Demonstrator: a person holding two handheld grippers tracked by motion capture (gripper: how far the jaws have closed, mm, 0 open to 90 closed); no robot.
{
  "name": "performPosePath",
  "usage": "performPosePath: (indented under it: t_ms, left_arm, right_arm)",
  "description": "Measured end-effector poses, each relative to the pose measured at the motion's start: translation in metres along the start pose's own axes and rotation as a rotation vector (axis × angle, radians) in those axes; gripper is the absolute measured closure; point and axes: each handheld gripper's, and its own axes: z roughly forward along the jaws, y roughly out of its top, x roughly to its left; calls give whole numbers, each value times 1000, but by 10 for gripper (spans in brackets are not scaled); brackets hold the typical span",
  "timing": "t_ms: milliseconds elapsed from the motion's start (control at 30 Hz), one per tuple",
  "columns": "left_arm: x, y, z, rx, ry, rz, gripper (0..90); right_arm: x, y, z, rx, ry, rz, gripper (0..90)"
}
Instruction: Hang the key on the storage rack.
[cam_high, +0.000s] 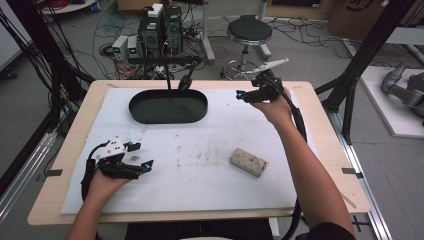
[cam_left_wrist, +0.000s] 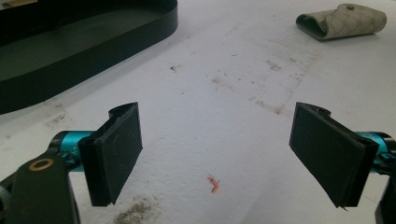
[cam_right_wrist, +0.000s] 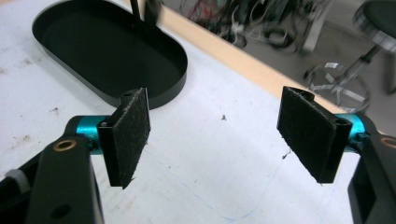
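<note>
Left gripper (cam_high: 138, 155): near the table's front-left corner, jaws wide apart, holding nothing, low over the white sheet (cam_high: 200, 165).
Right gripper (cam_high: 243, 95): raised near the back-right part of the sheet, jaws spread, nothing between them.
Sponge (cam_high: 248, 162): a stained, rolled pad lying on the sheet right of centre, toward the front edge; well apart from both grippers.
Tray (cam_high: 168, 106): black oval, at the back edge near the middle; nothing seen inside.
Progress: by my judgement nothing is done yet; the sponge lies untouched. Picking it up and, likely, moving it to the tray is all left.
Surroundings: dirt smears and an orange scrap (cam_left_wrist: 214, 184) on the sheet; stool (cam_high: 249, 31) and cables on the floor beyond.
Obstacles: a black stand (cam_high: 167, 75) rises just behind the tray; otherwise the path looks free.
</note>
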Motion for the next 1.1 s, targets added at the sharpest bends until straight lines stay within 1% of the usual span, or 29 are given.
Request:
performPosePath:
  t_ms: [33,100,200,233,267,300,333,367,400,433,500,533,567,633,667,700,833,967,1100]
  left_arm:
    - [0,0,1,0,-1,1,169]
    - [0,1,1,2,0,3,169]
    - [0,2,2,-1,-3,3,169]
    - [0,2,3,0,-4,3,169]
    - [0,2,3,0,-4,3,169]
    - [0,2,3,0,-5,2,169]
    - [0,1,4,1,-5,1,170]
    - [0,1,4,4,-4,1,169]
    - [1,1,4,4,-4,2,169]
    - [1,1,4,5,-3,2,170]
    - [1,1,5,1,-1,-5,170]
    - [1,1,5,0,0,-6,170]
    - [1,1,5,1,2,-6,169]
    - [1,1,5,1,5,-3,169]
    - [1,2,5,-2,8,-4,169]
    - [1,2,5,-11,11,-10,169]
    - [2,3,5,-15,18,-10,170]
    - [3,3,5,-15,22,-10,169]
    - [4,3,4,-17,30,-11,169]
  right_arm:
    - [0,-5,-4,-19,6,2,273]
    - [-1,-13,-10,-5,6,14,266]
    - [-3,-31,-16,-17,13,37,263]
    - [-5,-36,-17,-1,13,40,244]
    - [-6,-42,-19,-1,6,38,244]
    - [-7,-48,-21,-9,14,43,243]
    - [-9,-54,-22,8,20,48,220]
    - [-9,-58,-22,30,13,40,213]
    - [-10,-64,-24,15,7,34,215]
    - [-11,-69,-26,8,17,38,214]
    - [-12,-78,-29,27,19,43,207]
    - [-13,-82,-31,19,18,41,207]
    - [-13,-87,-32,16,26,45,207]
    - [-14,-95,-35,20,31,51,207]
    - [-14,-95,-35,20,31,51,207]
    - [-13,-105,-38,15,37,53,207]
    - [-8,-123,-43,4,48,66,200]
    - [-1,-138,-46,-20,63,68,192]
    - [4,-149,-48,-37,72,86,189]
